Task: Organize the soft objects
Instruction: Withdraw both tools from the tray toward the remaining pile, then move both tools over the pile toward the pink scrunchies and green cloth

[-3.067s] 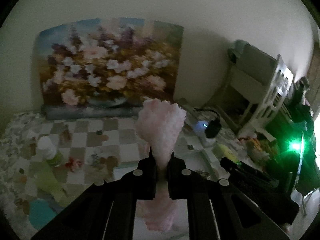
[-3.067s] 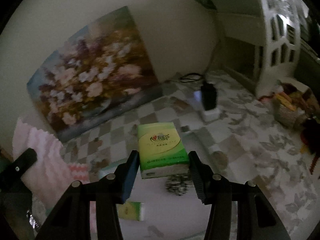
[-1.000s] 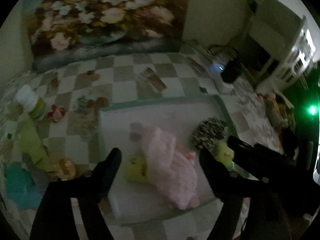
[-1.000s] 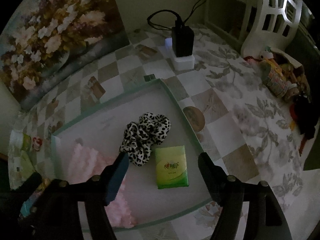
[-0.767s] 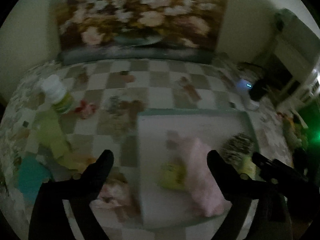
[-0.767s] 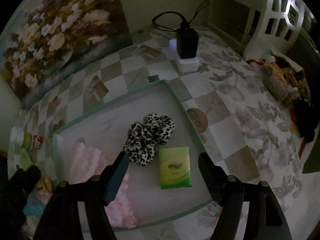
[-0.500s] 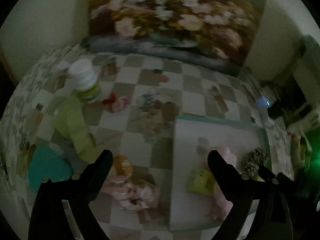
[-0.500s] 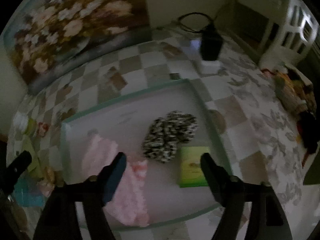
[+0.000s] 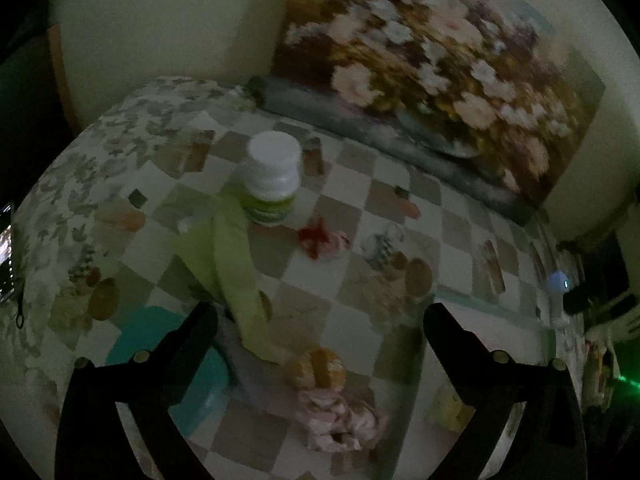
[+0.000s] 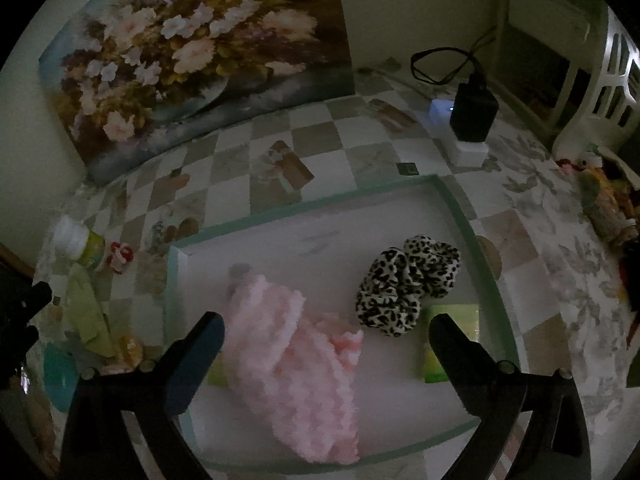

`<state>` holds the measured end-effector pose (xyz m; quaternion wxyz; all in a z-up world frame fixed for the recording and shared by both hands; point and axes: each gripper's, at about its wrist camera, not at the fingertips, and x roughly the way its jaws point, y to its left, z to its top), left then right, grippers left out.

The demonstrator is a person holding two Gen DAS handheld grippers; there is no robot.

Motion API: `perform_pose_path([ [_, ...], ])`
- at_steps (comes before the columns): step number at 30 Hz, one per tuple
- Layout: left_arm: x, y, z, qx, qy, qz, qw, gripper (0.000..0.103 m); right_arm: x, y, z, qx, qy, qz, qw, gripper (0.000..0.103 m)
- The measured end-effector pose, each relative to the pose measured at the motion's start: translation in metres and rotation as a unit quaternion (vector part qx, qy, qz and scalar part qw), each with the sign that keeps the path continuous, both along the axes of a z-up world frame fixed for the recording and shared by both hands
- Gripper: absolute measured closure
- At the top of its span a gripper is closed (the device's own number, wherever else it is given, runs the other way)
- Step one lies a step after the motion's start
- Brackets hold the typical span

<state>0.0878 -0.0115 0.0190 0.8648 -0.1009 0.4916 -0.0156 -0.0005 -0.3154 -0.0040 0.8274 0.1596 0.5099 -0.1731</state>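
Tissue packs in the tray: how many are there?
2. One tissue pack lies by the tray's right rim, below the leopard scrunchie. The other peeks out from under the pink cloth's left edge. More could be hidden under the cloth.

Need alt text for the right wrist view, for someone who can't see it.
The right hand-held gripper hangs open and empty over a tray holding a pink fluffy cloth, a leopard-print scrunchie and a green tissue pack. A flower painting stands behind.
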Motion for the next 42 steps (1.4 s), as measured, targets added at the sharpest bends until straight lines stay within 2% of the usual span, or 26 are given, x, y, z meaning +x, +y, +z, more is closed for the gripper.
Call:
perform_pose_path([
  [12,0.008,0.049,0.005,-0.037,-0.005,0.064,0.9972,0.000,0.013,0.033,-0.007,0.027,-0.002,0.042,0.999,0.000],
  [20,0.012,0.085,0.001,-0.034,0.012,0.096,0.9948,0.000,0.024,0.073,-0.014,0.041,0.001,0.102,0.994,0.000],
  [24,0.013,0.101,-0.003,-0.020,0.022,0.107,0.9938,0.000,0.028,0.093,-0.017,0.042,0.003,0.129,0.991,0.000],
  [28,0.016,0.105,-0.011,-0.005,0.039,0.094,0.9948,0.000,0.034,0.117,-0.023,0.061,0.010,0.163,0.985,0.000],
  [34,0.020,0.092,-0.016,-0.002,0.063,0.051,0.9967,0.000,0.040,0.159,-0.036,0.049,0.031,0.231,0.971,0.000],
  [42,0.022,0.079,-0.022,0.013,0.087,0.026,0.9958,0.000,0.043,0.184,-0.057,0.049,0.050,0.277,0.958,0.000],
])
